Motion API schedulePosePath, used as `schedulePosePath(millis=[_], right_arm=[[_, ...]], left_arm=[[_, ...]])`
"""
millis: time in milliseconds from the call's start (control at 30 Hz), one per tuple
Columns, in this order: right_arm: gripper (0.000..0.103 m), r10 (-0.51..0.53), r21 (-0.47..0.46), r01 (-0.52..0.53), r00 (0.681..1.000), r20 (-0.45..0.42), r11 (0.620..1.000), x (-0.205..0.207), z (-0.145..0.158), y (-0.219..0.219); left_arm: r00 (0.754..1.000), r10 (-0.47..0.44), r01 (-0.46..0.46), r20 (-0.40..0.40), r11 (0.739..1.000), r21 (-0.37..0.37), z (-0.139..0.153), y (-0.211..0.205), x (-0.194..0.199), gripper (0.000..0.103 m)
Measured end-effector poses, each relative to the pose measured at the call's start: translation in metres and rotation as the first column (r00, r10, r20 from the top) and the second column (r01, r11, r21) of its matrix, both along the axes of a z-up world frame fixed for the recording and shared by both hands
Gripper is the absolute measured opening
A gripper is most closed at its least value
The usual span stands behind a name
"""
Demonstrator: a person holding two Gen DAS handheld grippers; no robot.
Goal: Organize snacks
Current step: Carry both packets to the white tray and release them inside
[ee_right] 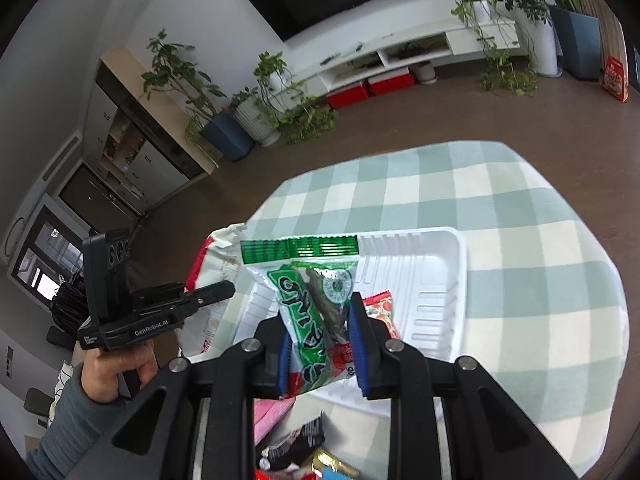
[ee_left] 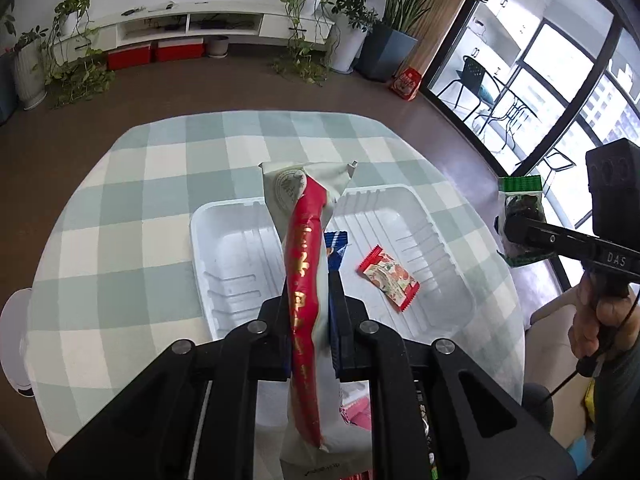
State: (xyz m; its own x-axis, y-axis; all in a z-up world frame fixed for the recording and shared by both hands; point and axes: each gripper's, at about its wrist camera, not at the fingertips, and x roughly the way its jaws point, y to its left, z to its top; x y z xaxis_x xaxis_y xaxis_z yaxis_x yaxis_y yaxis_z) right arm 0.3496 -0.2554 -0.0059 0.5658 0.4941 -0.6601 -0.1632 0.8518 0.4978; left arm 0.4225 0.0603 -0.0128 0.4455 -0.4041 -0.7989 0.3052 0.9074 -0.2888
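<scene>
Red-and-cream and green wrappers — one snack pinched in each gripper above the white tray.

We see the left gripper (ee_left: 308, 320) clamped on a long cream packet with a red band (ee_left: 306, 280) of gold characters we cannot read, held over the white tray (ee_left: 224, 248) on the checked desk (ee_left: 120, 200). The right gripper (ee_right: 322, 344) is closed on a green snack packet (ee_right: 308, 320) with white lettering, also above the tray. The left view shows "DAS" printed on the right gripper's body, and a small red-edged snack (ee_left: 390, 278) beside a blue wrapper (ee_left: 335, 250) in the tray. Only the right view shows "GenRobot.AI" on the left gripper — and loose snacks (ee_right: 296, 444) near the desk's edge.
</scene>
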Motion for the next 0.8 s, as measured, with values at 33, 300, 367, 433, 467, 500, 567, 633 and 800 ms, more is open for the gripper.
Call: schedulePosePath(millis=[33,300,367,433,467,500,567,633,800], right_arm=[[0.027,0.004,-0.008,-0.004,1.000,-0.017,1.000,0.008,-0.006,0.006],[0.027,0.012,-0.068,-0.021,0.991,-0.136,0.997,0.043,-0.061,0.036],[0.027,0.018,-0.083,-0.031,0.988,-0.155,0.996,0.046,-0.070,0.043],[0.027,0.026,-0.112,-0.045,0.986,-0.166,0.993,0.048,-0.078,0.051],[0.027,0.029,-0.125,-0.051,0.985,-0.171,0.991,0.048,-0.081,0.055],[0.027,0.030,-0.131,-0.054,0.984,-0.176,0.990,0.049,-0.084,0.058],[0.027,0.030,-0.133,-0.055,0.982,-0.185,0.990,0.050,-0.089,0.062],[0.028,0.029,-0.141,-0.056,0.982,-0.188,0.988,0.050,-0.093,0.065],[0.032,0.027,-0.151,-0.056,0.982,-0.189,0.987,0.049,-0.096,0.067]], left_arm=[[1.000,0.004,-0.004,-0.008,1.000,0.003,-0.009,-0.001,0.006,0.011],[0.999,0.016,-0.014,-0.046,0.999,0.049,-0.059,-0.010,0.033,0.011],[0.998,0.014,-0.011,-0.055,0.998,0.059,-0.067,-0.012,0.036,0.011],[0.998,0.013,-0.009,-0.064,0.998,0.065,-0.074,-0.014,0.039,0.012],[0.998,0.012,-0.007,-0.069,0.998,0.069,-0.078,-0.015,0.040,0.012],[0.997,0.012,-0.007,-0.073,0.997,0.074,-0.081,-0.016,0.041,0.012],[0.997,0.015,-0.009,-0.072,0.997,0.077,-0.086,-0.017,0.041,0.012],[0.997,0.020,-0.014,-0.076,0.997,0.075,-0.091,-0.016,0.042,0.012],[0.997,0.025,-0.019,-0.079,0.997,0.078,-0.094,-0.014,0.040,0.012]])
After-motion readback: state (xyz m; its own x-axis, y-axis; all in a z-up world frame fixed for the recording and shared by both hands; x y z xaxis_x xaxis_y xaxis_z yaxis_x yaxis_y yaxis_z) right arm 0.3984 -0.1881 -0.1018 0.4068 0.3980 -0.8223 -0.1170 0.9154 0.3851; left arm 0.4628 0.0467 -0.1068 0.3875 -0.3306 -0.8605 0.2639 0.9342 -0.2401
